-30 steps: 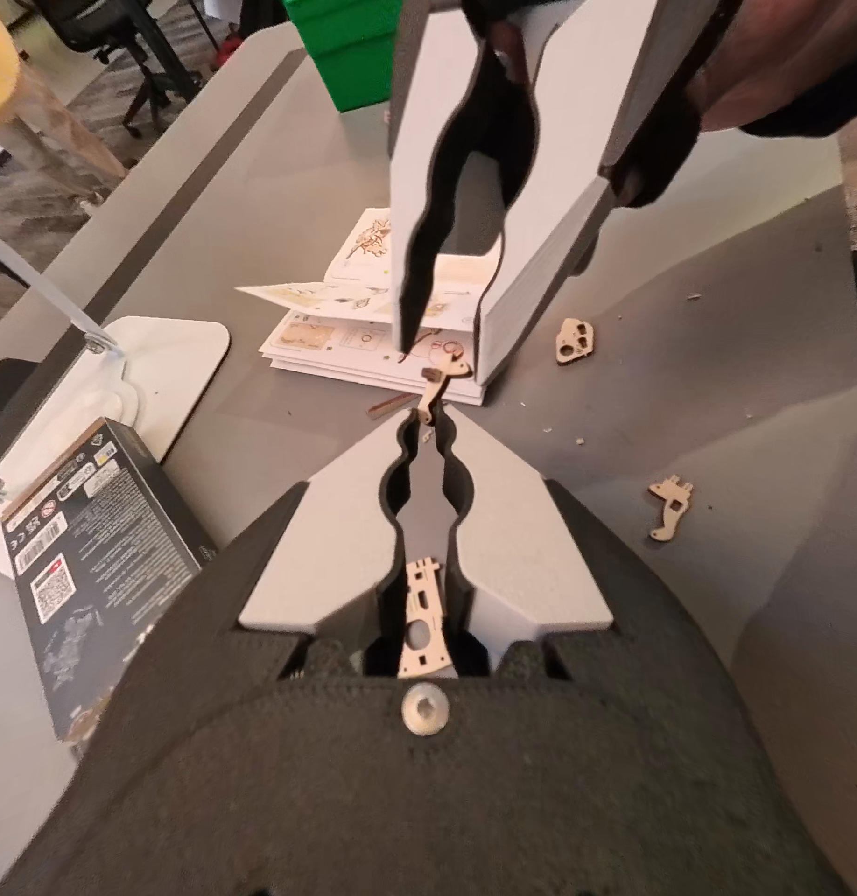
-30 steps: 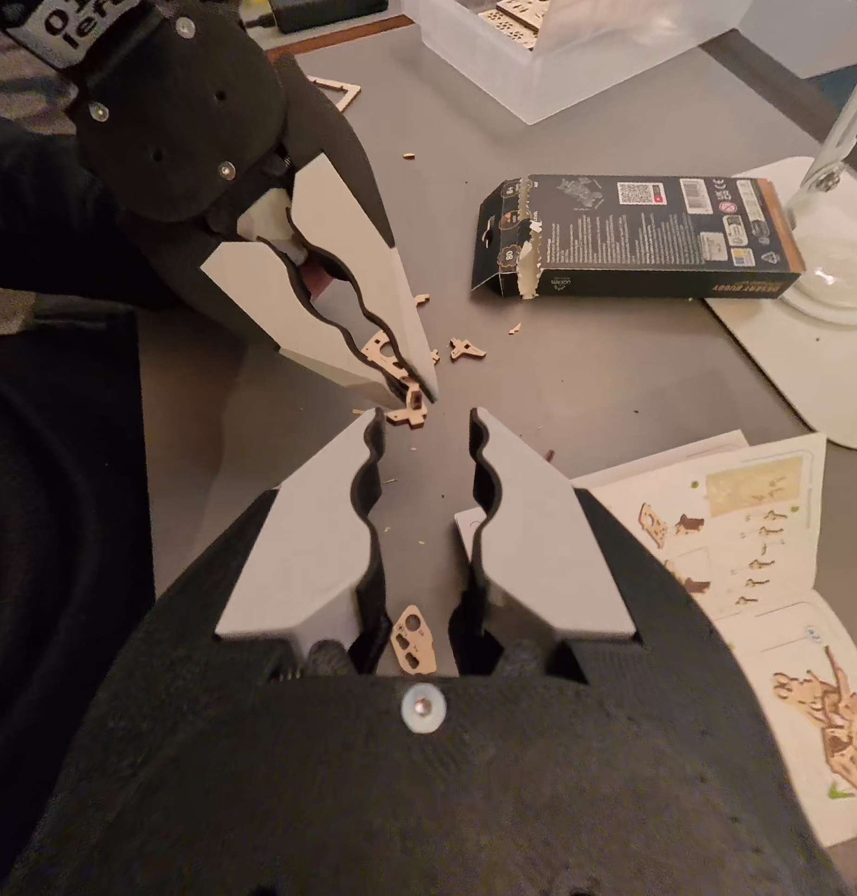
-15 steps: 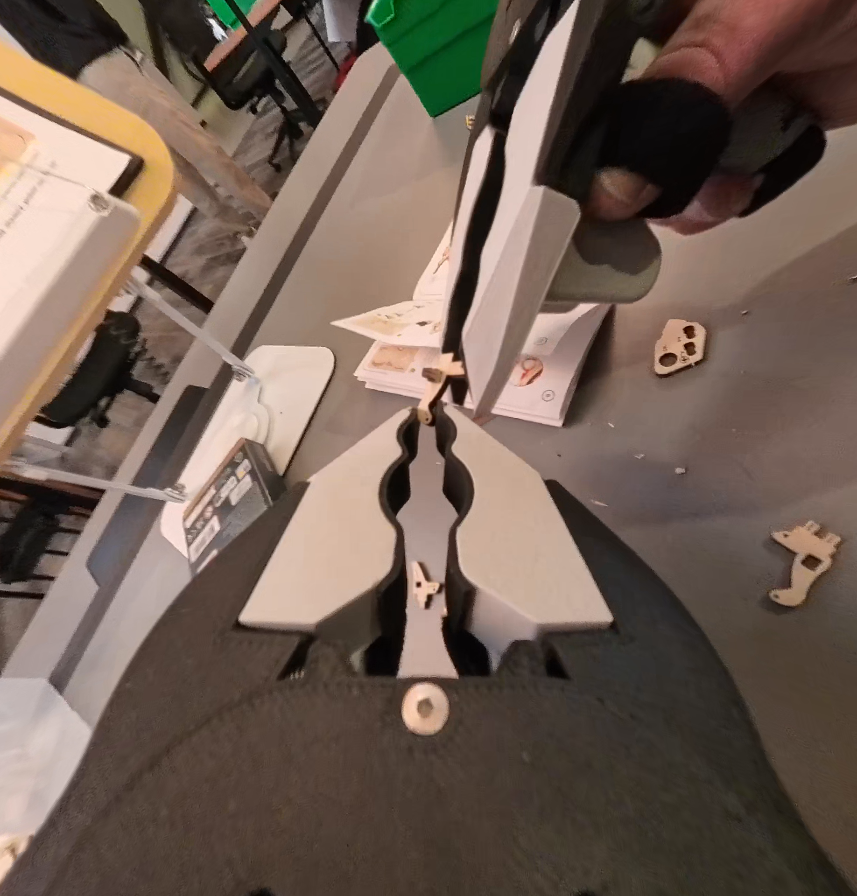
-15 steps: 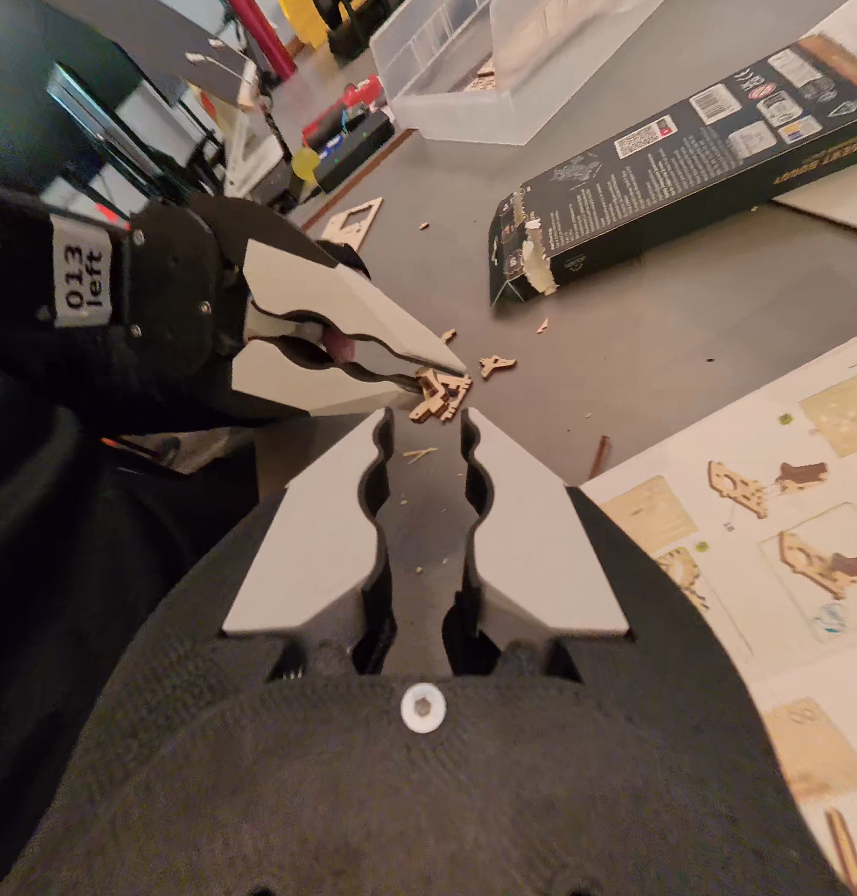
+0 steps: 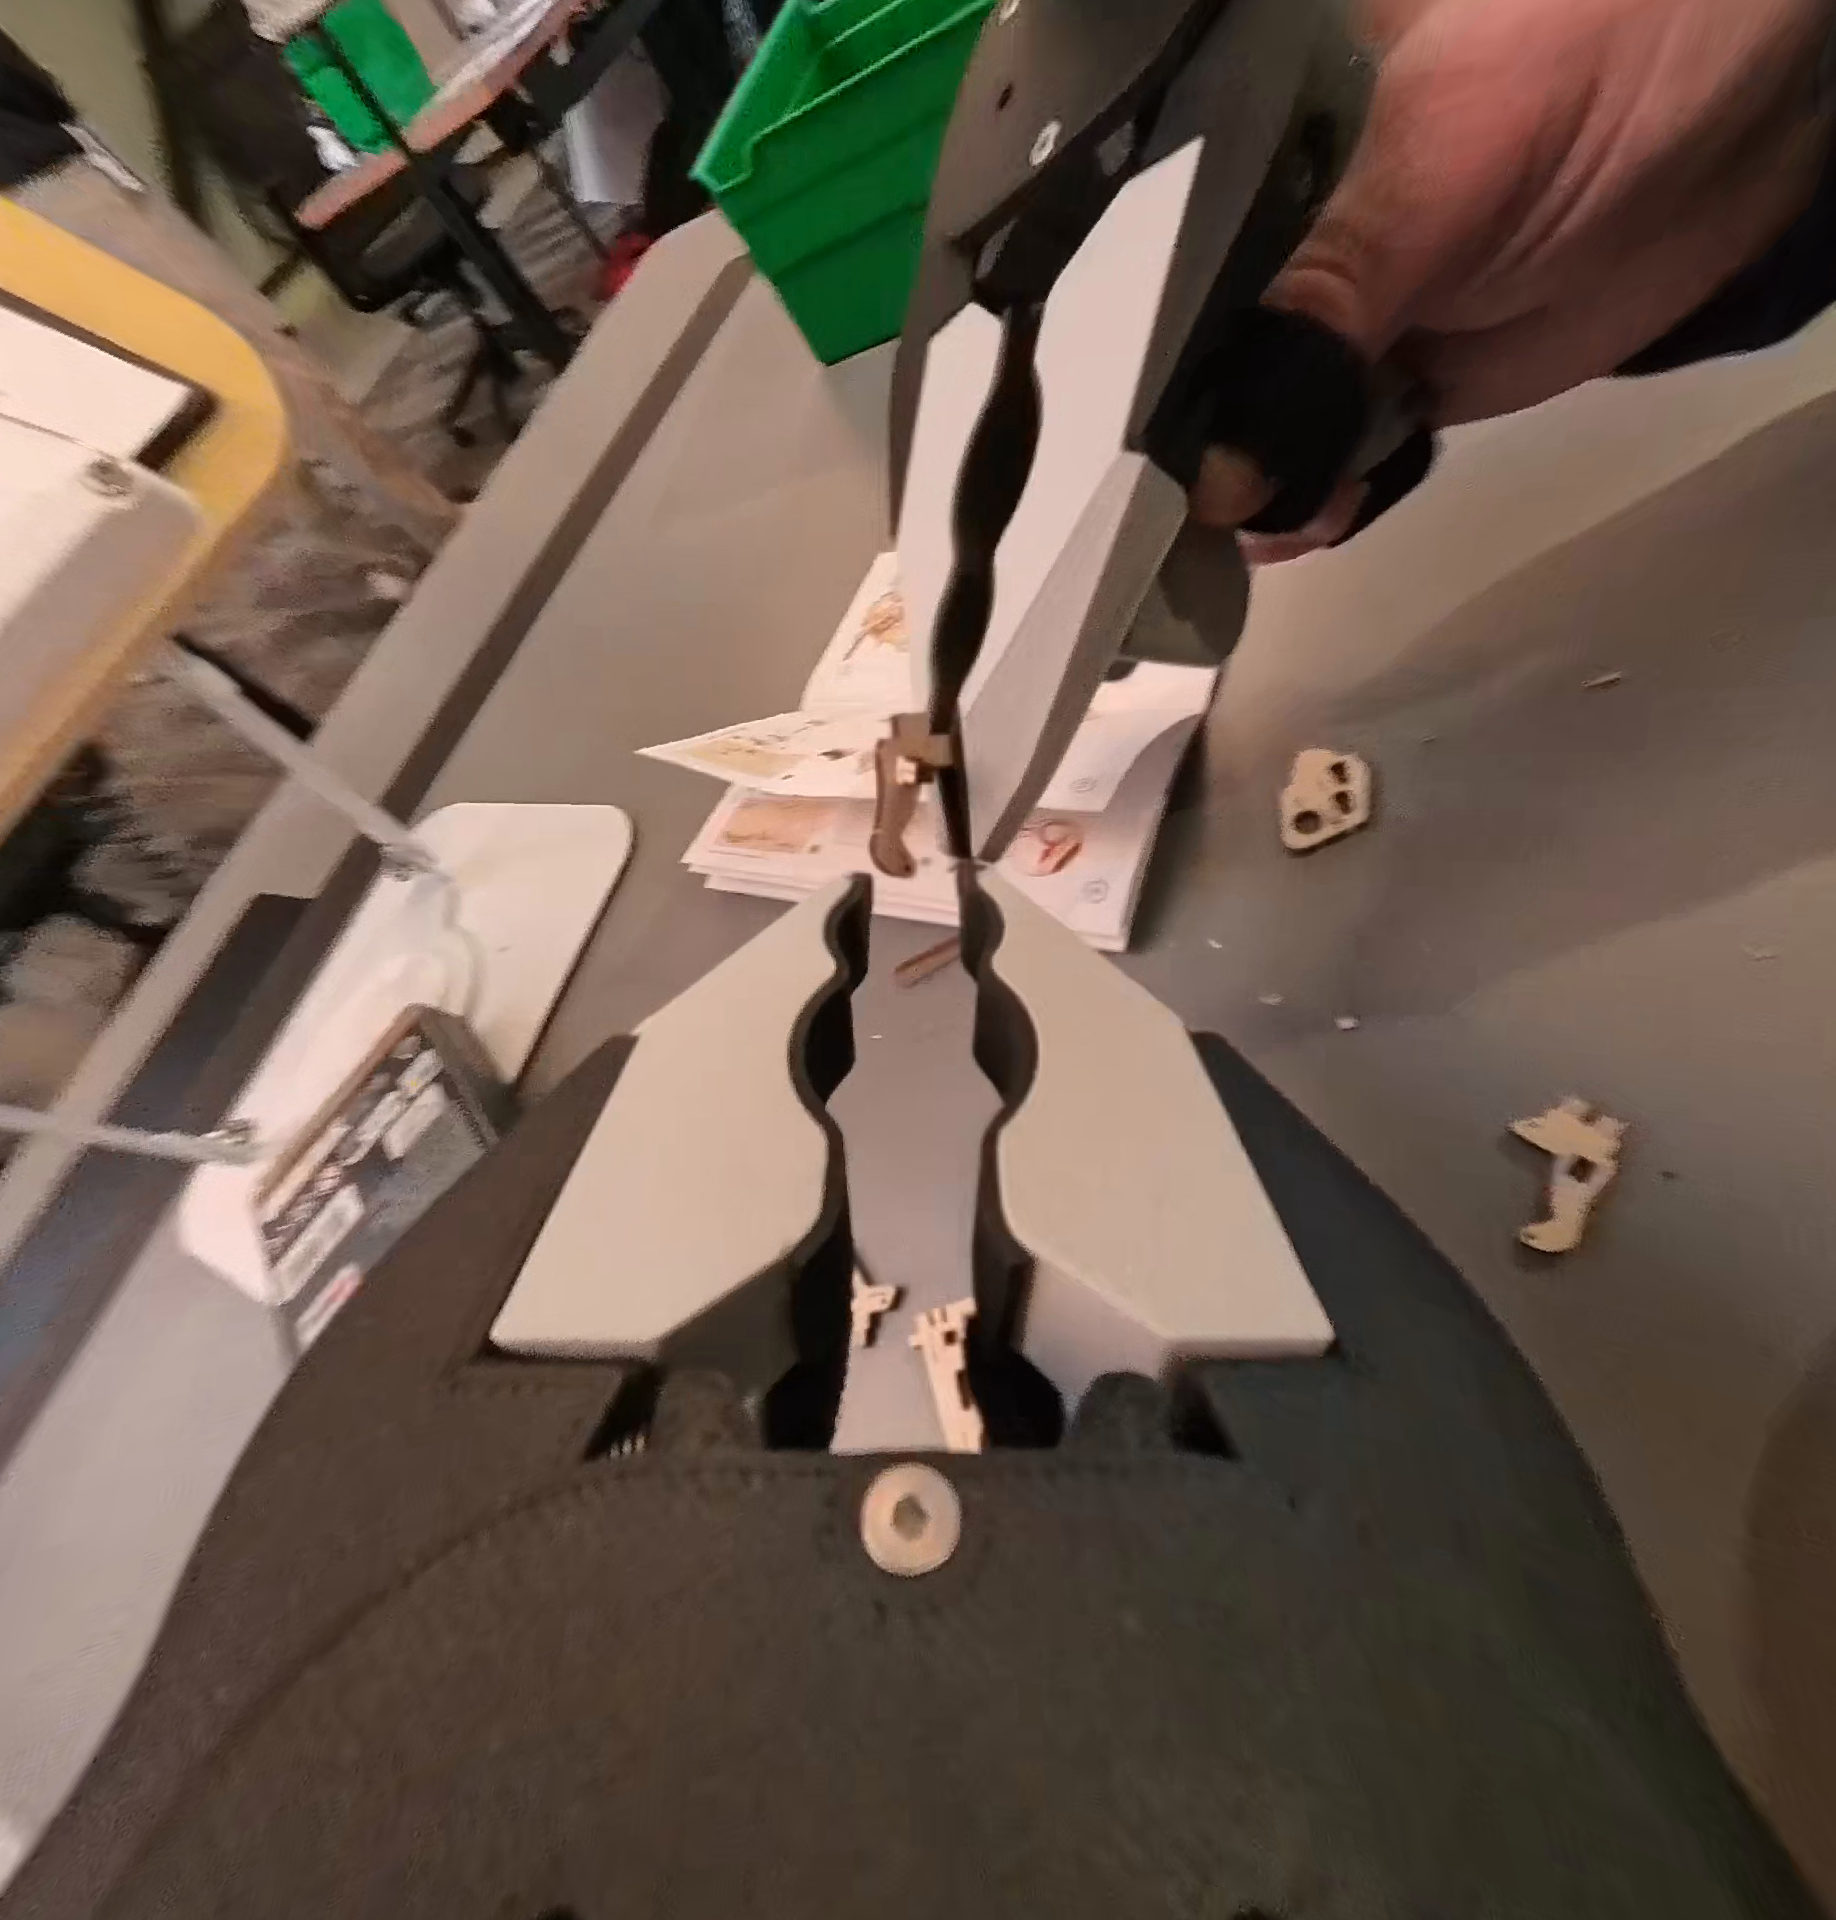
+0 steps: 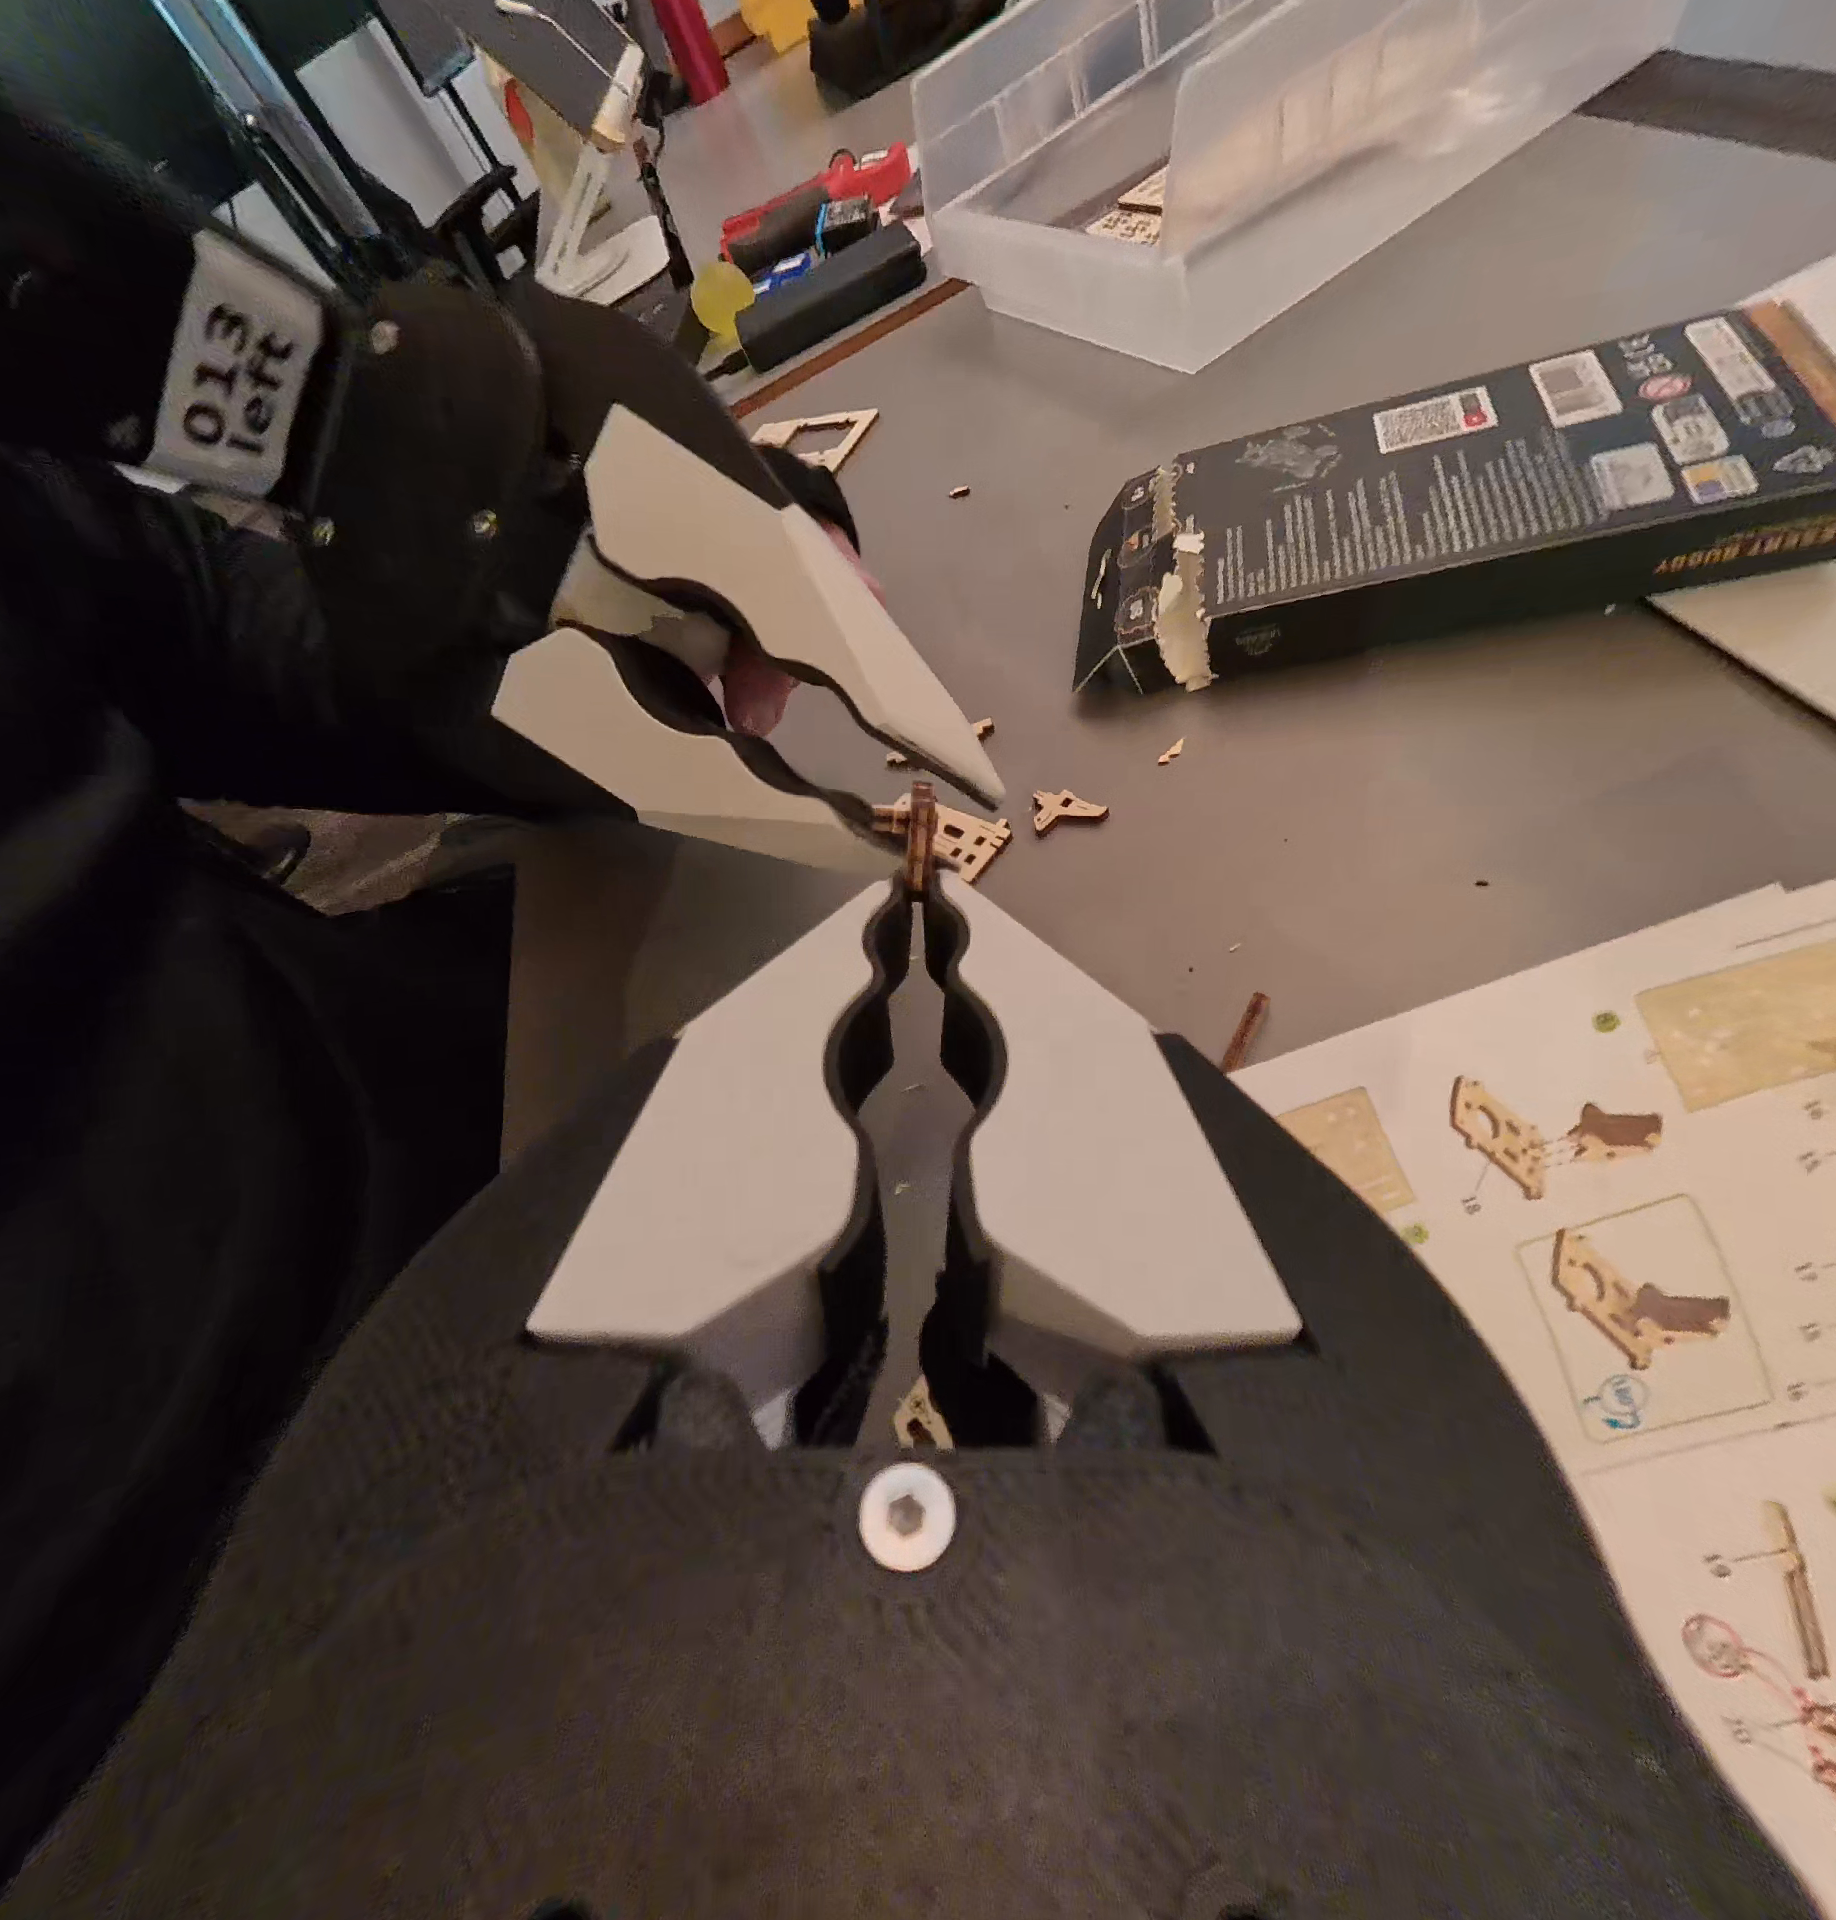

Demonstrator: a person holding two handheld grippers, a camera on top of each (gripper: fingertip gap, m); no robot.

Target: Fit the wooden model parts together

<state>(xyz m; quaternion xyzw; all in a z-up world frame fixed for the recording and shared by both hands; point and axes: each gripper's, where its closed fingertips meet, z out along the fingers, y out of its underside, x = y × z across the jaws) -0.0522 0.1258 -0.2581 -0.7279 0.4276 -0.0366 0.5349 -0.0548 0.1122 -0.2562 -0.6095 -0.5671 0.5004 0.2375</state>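
A small wooden assembly [image 6: 919, 826] of two crossed parts is pinched at the tips of my right gripper [image 6: 916, 888], which is shut on it above the grey table. In the left wrist view the same piece [image 5: 898, 800] hangs at the tip of the right gripper [image 5: 961, 847], which comes down from above in a person's hand. My left gripper [image 5: 914, 904] is open just below the piece, its jaws apart. In the right wrist view the left gripper [image 6: 935, 816] reaches in from the left, its tips beside the piece.
Loose wooden parts lie on the table [image 5: 1319, 800] [image 5: 1563, 1174] [image 6: 1070, 808]. An open instruction booklet [image 6: 1620, 1195] is at the right, with a black box [image 6: 1516, 499] and a clear plastic bin [image 6: 1205, 187] behind it. A green bin [image 5: 841, 156] and a white lamp base [image 5: 519, 894] also stand on the table. Less than 4 cm separates the two grippers' tips.
The left gripper held the wooden piece and has opened. The right gripper was open, closed in on the piece and now holds it.
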